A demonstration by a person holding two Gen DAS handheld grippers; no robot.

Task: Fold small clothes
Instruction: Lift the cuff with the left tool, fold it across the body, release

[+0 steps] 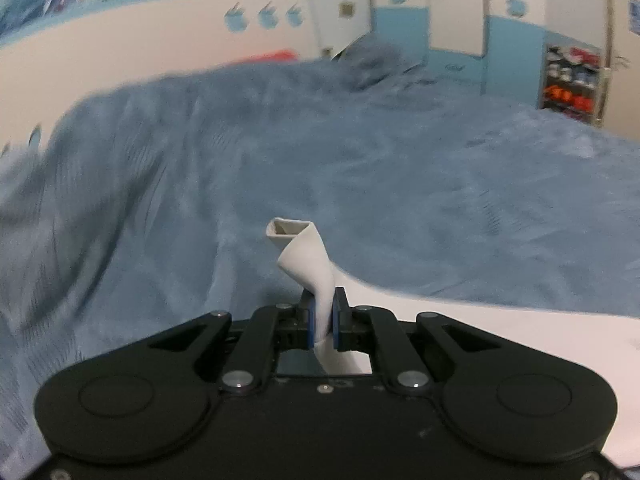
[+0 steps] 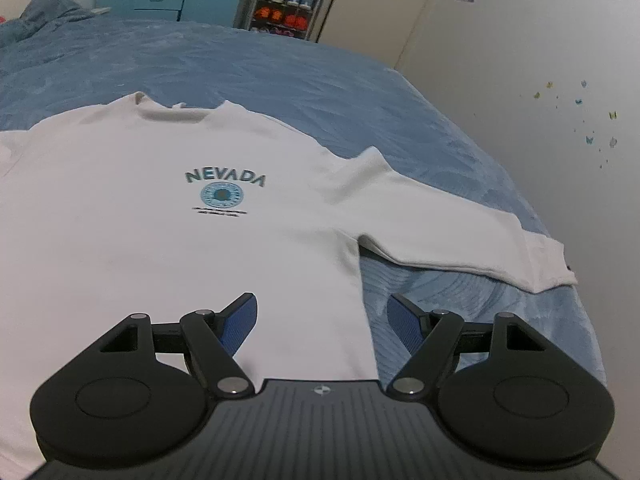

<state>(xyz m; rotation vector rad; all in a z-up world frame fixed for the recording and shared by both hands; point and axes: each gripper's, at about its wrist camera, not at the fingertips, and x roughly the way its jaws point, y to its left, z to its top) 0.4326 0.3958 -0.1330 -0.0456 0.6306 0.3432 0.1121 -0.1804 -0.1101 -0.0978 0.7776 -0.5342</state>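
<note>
A white T-shirt (image 2: 160, 240) with a blue "NEVADA" print lies face up on the blue bedspread (image 2: 280, 72), collar away from me, its right sleeve (image 2: 460, 236) spread toward the bed's edge. My right gripper (image 2: 322, 312) is open just above the shirt's lower right hem, one finger over the cloth and one over the bedspread. My left gripper (image 1: 323, 304) is shut on a twisted bit of the white T-shirt (image 1: 306, 256), which stands up between the blue pads. More of the shirt trails off to the right in the left wrist view.
The bed's right edge (image 2: 560, 240) drops off beside a white wall. A bunched blue blanket (image 1: 372, 64) lies at the head of the bed by the headboard (image 1: 160, 44). A shelf with shoes (image 2: 286, 4) and blue-and-white wardrobes (image 1: 456, 8) stand beyond the bed.
</note>
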